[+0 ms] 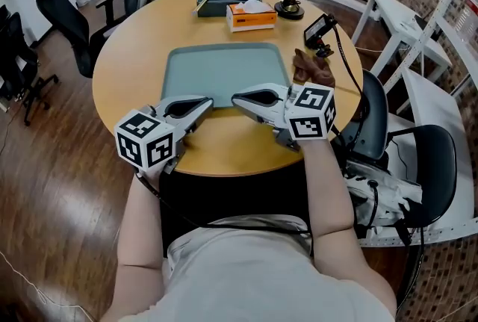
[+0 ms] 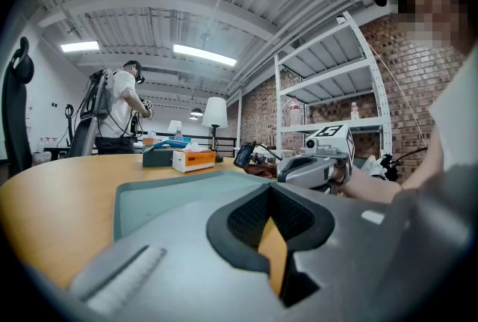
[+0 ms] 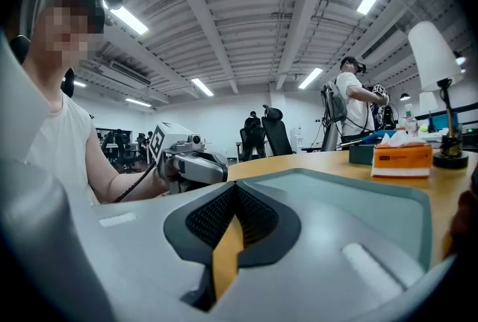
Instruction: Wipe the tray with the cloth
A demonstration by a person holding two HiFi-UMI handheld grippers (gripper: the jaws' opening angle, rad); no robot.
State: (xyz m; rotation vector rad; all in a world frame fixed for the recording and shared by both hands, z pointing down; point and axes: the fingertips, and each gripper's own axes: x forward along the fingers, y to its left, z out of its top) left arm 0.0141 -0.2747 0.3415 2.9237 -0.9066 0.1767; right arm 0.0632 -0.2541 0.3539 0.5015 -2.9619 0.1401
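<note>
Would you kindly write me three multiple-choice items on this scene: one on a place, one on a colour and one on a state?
1. Where does the cloth lie relative to the tray?
A. in it
B. on the table, at its right
C. hanging off the table's edge

2. What colour is the tissue box?
A. blue
B. black
C. orange and white

3. How are the left claw and right claw?
A. shut, empty
B. shut on the cloth
C. wide open

Answers:
1. B: the head view shows the cloth beside the tray's right rim.
2. C: orange sides, white top.
3. A: each gripper view shows closed jaws holding nothing.

Grey left gripper (image 1: 210, 101), right gripper (image 1: 236, 98) (marker cubes (image 1: 147, 140)).
</note>
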